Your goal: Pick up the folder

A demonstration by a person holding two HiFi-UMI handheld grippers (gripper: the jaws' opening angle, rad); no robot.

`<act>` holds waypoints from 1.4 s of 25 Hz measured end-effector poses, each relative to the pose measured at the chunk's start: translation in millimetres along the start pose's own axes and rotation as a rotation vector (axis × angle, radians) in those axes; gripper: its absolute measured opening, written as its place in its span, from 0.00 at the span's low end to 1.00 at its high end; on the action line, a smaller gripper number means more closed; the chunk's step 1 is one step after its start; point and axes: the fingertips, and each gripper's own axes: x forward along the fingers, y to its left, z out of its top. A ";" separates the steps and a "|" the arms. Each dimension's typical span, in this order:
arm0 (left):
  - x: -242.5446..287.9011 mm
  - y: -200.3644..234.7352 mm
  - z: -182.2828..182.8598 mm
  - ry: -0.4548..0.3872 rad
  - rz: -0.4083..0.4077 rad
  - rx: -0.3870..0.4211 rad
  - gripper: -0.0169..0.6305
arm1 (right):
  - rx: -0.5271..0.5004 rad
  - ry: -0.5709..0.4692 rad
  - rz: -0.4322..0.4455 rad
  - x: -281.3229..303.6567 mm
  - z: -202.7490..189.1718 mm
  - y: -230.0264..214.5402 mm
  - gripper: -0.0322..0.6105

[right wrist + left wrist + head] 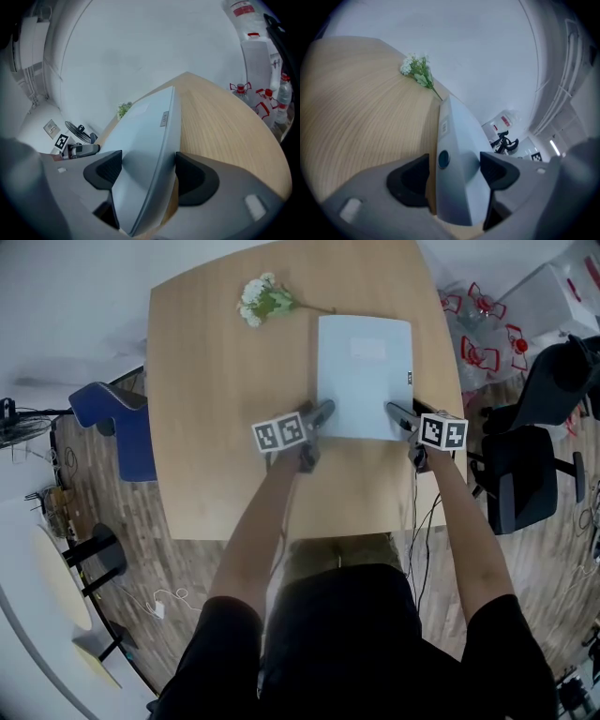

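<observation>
A pale blue folder (364, 376) lies flat on the wooden table (216, 381), its near edge towards me. My left gripper (323, 412) is at the folder's near left corner and my right gripper (394, 412) at its near right corner. In the left gripper view the folder's edge (459, 154) runs between the wide-apart jaws of the left gripper (454, 173), with a gap at the left pad. In the right gripper view the folder (145, 140) likewise sits between the spread jaws of the right gripper (143, 176). Neither pair of pads visibly clamps it.
A sprig of white flowers (262, 299) lies on the table beyond the folder's far left corner. A blue chair (117, 418) stands left of the table, a black office chair (525, 474) right of it. Packed water bottles (483, 334) sit on the floor at the right.
</observation>
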 end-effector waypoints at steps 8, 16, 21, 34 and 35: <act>7.2 -5.2 -5.1 0.045 -0.002 -0.015 0.46 | -0.027 -0.007 -0.007 0.6 -2.0 1.6 0.58; -17.4 -14.4 -18.4 -0.014 0.010 0.014 0.45 | -0.042 -0.026 0.019 -15.1 -17.9 17.8 0.56; -46.2 -27.3 -24.2 -0.032 0.015 0.083 0.45 | -0.144 -0.068 0.025 -37.2 -17.3 45.9 0.56; -178.2 -124.8 -25.3 -0.137 -0.095 0.312 0.45 | -0.396 -0.193 0.007 -145.1 -27.5 171.0 0.55; -190.5 -131.7 -24.9 -0.153 -0.099 0.322 0.45 | -0.405 -0.210 0.008 -153.4 -28.6 182.0 0.55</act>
